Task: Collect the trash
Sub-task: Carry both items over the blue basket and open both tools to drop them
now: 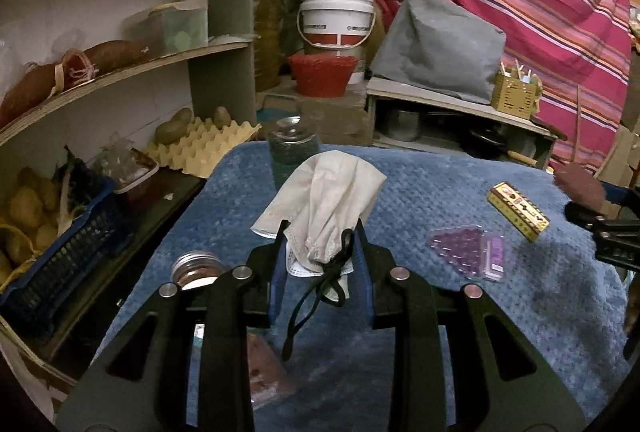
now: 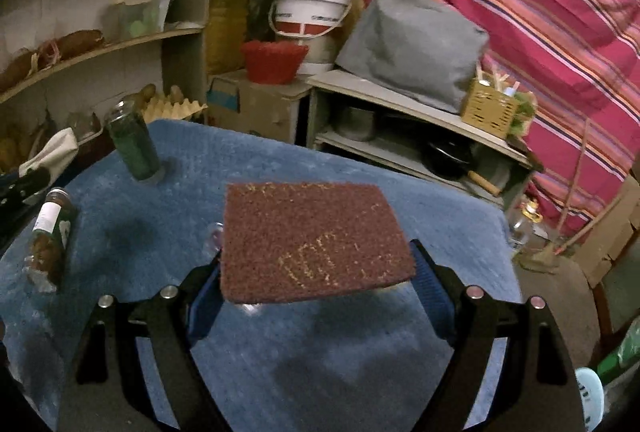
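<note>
My left gripper (image 1: pixel 320 238) is shut on a crumpled white face mask (image 1: pixel 324 199) with a black ear loop hanging down, held above the blue mat (image 1: pixel 420 312). My right gripper (image 2: pixel 316 260) is shut on a brown scouring pad (image 2: pixel 312 240), held flat above the mat (image 2: pixel 280 352); its edge shows at the far right of the left wrist view (image 1: pixel 576 183). On the mat lie a small yellow box (image 1: pixel 518 211) and a purple blister pack (image 1: pixel 468 250). The mask and left gripper show at the left edge of the right wrist view (image 2: pixel 52 151).
A green glass jar (image 2: pixel 134 145) stands at the mat's far side and a spice jar (image 2: pixel 50 232) lies on its left. A silver-lidded jar (image 1: pixel 196 268) sits by my left gripper. Shelves with an egg tray (image 1: pixel 200 147) and a blue basket (image 1: pixel 60 252) are left.
</note>
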{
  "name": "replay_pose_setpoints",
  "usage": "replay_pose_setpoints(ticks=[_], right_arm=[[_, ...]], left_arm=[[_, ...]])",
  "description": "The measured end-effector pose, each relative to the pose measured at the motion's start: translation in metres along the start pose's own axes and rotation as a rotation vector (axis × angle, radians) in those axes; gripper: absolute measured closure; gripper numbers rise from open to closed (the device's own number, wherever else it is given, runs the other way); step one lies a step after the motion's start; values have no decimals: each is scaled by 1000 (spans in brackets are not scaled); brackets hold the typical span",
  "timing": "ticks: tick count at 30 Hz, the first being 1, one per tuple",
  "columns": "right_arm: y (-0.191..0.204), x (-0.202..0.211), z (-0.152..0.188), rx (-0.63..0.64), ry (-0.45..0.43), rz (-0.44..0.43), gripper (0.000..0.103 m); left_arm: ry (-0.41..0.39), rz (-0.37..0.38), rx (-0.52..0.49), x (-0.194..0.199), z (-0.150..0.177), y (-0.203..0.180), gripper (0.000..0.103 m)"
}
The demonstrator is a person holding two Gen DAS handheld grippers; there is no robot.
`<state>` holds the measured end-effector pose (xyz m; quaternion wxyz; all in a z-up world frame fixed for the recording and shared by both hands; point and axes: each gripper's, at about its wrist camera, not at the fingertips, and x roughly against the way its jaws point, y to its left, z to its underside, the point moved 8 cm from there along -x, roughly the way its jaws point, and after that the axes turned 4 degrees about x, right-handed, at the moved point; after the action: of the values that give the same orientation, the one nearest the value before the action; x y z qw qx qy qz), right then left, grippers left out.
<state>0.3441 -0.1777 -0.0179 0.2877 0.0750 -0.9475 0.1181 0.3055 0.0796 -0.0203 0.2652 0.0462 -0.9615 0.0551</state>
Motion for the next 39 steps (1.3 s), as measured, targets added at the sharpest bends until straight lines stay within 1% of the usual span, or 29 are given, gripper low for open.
replay_pose_setpoints(ticks=[5, 8, 10, 16, 19, 22, 24, 26, 30, 33, 35, 36, 38, 39], right_arm=[[-30, 27, 25, -46, -6, 39, 20], [-44, 39, 48, -75, 3, 61, 20], [-54, 47, 66, -93, 6, 85, 20], [-81, 73, 103, -154, -7, 172, 20], [-91, 83, 115, -183, -18, 186, 20], [-101, 90, 118, -177, -26, 209, 20], [-110, 97, 120, -205, -41, 204, 20], [-118, 103, 123, -222, -53, 211, 20], [-143, 121, 131, -238, -69, 253, 20], [-172, 140, 139, -252, -77, 304, 20], [-193, 153, 148, -267, -75, 340, 20], [-207, 161, 154, -287, -75, 360, 20], [-236, 176, 169, -340, -72, 396, 20], [-247, 179, 174, -360, -67, 407, 20]], left_arm=[[-12, 9, -33, 8, 2, -18, 75], [-15, 11, -51, 11, 4, -27, 75], [-17, 12, -62, 12, 5, -35, 75], [-22, 35, -80, 15, 10, -56, 75], [-14, 52, -99, 13, 16, -73, 75], [-8, 57, -131, 11, 23, -91, 75], [-9, 73, -137, 11, 27, -104, 75], [-2, 109, -126, 12, 32, -122, 75], [14, 181, -123, 15, 40, -160, 75], [8, 230, -171, 27, 50, -204, 75], [0, 282, -214, 40, 61, -244, 75], [-2, 305, -228, 46, 65, -257, 74], [-11, 360, -282, 61, 81, -300, 74], [-15, 373, -303, 66, 87, -314, 74]])
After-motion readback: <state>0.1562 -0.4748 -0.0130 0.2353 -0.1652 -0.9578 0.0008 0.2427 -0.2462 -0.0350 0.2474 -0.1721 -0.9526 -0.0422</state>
